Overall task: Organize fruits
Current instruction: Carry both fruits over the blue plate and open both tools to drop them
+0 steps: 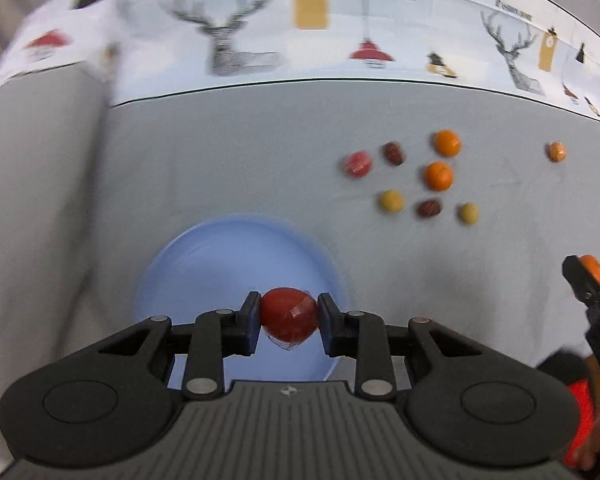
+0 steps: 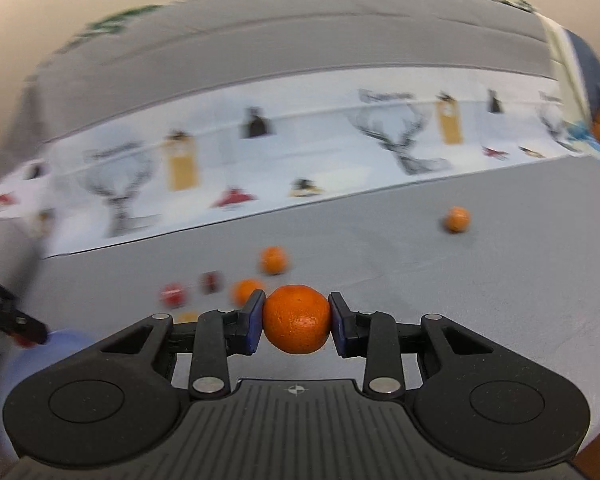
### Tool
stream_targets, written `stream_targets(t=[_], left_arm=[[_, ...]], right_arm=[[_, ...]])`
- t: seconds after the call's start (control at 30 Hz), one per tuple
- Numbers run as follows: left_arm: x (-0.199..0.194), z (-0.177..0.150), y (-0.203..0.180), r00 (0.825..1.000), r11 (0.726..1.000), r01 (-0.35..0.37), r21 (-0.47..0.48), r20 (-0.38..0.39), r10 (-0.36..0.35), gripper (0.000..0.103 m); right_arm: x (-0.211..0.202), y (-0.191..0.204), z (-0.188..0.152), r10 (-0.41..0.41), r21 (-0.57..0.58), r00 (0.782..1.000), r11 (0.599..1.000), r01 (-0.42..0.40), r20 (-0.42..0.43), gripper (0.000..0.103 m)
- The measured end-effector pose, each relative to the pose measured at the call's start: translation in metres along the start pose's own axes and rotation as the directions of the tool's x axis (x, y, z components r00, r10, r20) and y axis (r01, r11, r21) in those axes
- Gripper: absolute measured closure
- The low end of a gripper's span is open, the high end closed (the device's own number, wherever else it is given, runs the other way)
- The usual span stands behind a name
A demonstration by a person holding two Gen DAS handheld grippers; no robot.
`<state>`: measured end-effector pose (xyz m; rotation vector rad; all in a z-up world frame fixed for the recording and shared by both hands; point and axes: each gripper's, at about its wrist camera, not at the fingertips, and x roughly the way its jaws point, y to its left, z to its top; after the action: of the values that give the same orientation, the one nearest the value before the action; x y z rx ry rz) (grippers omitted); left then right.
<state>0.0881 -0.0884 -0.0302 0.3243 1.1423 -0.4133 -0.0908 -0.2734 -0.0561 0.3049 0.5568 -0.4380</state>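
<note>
With your left gripper [image 1: 288, 321] clamping the red fruit [image 1: 288, 316] and right gripper [image 2: 297, 319] clamping the orange [image 2: 297, 319], lower each gently over the blue plate [image 1: 204, 252] before releasing.

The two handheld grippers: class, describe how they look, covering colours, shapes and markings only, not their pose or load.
The left gripper and the right gripper look alike: matte black plastic, two linked arms with silver pivot pins, and dark blue pads on the fingertips. Each has a ribbed grey base bearing a small crosshair mark, flanked by rounded black lobes with circular insets. In the left view's right edge, a bright orange-red sleeve shows.
</note>
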Motion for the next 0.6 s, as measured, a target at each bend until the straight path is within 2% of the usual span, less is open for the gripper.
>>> stream_targets(t=[0.1,0.23,0.3,0.47,0.6], left_arm=[[-0.028,-0.035,0.025,0.999,0.999,-0.036,-0.030,0.010,0.036,0.070],[-0.061,-0.081,0.055,0.999,0.995,-0.045,-0.085,0.024,0.048,0.070],[-0.073,-0.101,0.066,0.998,0.993,-0.050,-0.108,0.039,0.054,0.070],[-0.086,-0.141,0.085,0.997,0.987,-0.045,-0.152,0.053,0.053,0.070],[-0.087,-0.156,0.092,0.998,0.985,-0.020,-0.174,0.049,0.029,0.070]], right_arm=[[-0.036,0.027,-0.007,0.098,-0.031,0.995,0.995,-0.098,-0.012,0.067],[-0.070,0.064,-0.019,0.227,-0.061,0.972,0.971,-0.231,-0.060,0.067],[-0.085,0.083,-0.028,0.267,-0.104,0.960,0.956,-0.275,-0.084,0.067],[-0.106,0.120,-0.048,0.305,-0.200,0.942,0.923,-0.329,-0.143,0.067],[-0.119,0.129,-0.049,0.297,-0.225,0.946,0.921,-0.319,-0.128,0.067]])
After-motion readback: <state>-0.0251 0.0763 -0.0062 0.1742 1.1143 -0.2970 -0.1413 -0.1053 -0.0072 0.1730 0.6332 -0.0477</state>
